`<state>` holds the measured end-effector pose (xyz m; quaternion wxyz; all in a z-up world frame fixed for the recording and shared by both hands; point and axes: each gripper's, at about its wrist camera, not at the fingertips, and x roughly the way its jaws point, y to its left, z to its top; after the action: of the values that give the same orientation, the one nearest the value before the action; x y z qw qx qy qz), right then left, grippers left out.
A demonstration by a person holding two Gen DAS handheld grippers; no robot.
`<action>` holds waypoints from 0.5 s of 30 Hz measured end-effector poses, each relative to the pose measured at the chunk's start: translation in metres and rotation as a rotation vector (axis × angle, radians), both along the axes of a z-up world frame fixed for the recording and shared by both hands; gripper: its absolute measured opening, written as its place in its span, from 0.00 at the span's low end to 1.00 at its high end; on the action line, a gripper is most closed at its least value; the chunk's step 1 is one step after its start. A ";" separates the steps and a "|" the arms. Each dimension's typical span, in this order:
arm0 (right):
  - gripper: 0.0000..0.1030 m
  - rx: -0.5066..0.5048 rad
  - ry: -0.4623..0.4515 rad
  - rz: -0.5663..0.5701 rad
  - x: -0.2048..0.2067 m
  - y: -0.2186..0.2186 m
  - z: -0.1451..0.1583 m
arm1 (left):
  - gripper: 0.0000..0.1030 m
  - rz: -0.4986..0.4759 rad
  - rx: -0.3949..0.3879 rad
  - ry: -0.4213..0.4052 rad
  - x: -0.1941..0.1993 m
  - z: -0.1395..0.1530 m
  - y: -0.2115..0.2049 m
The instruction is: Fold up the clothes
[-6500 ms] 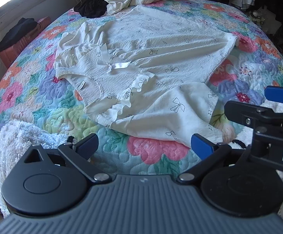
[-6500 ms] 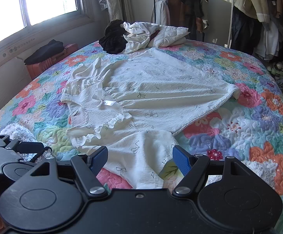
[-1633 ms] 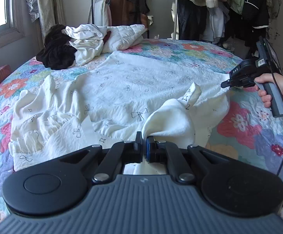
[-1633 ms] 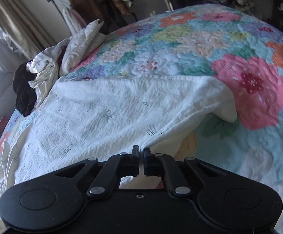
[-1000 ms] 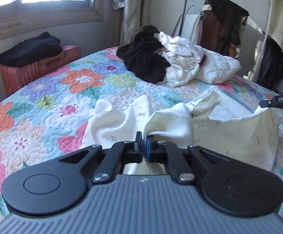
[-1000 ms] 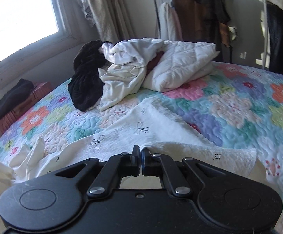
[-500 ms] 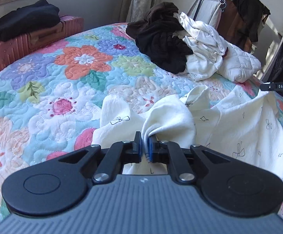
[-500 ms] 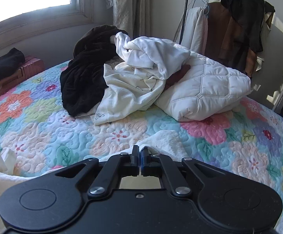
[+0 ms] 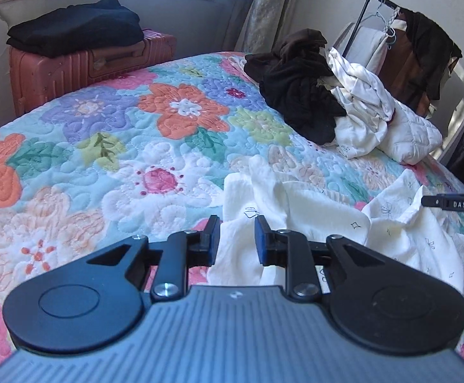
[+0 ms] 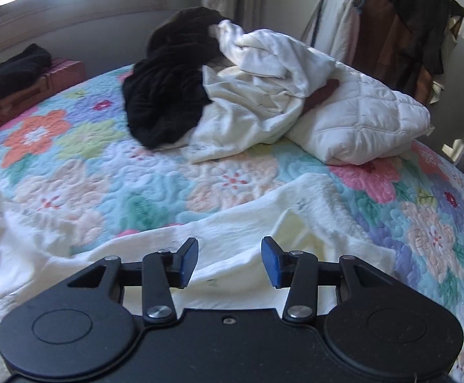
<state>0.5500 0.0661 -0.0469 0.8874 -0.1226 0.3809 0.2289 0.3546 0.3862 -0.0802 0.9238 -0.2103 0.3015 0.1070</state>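
A cream dress with small bow prints (image 9: 321, 220) lies folded over on the floral quilt (image 9: 120, 146). My left gripper (image 9: 236, 239) is open just above the dress's near left edge, with cloth lying loose between its blue pads. My right gripper (image 10: 229, 260) is open over the dress (image 10: 238, 233) near its far folded edge, holding nothing. The right gripper's tip also shows at the right edge of the left wrist view (image 9: 455, 205).
A heap of black and white clothes (image 9: 311, 95) and a white quilted pillow (image 10: 362, 121) lie at the far side of the bed. A pink suitcase (image 9: 81, 67) with a black garment on it stands by the wall. A clothes rack (image 9: 417, 54) stands behind.
Both grippers carried the dress's hem across the bed toward its top, then opened and let go. The cloth now lies loose on the dress.
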 end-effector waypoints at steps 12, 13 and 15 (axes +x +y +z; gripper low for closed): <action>0.57 0.133 0.172 0.237 -0.073 0.089 0.021 | 0.50 -0.121 -0.141 0.037 -0.025 -0.014 -0.007; 0.57 0.137 0.178 0.239 -0.071 0.096 0.019 | 0.50 -0.131 -0.150 0.034 -0.018 -0.018 -0.008; 0.57 0.149 0.196 0.233 -0.066 0.109 0.013 | 0.50 -0.151 -0.167 0.031 -0.001 -0.026 -0.010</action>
<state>0.4844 0.1751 -0.0335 0.8202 -0.0769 0.4306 0.3685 0.3533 0.3763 -0.1067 0.9036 -0.2616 0.3388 0.0151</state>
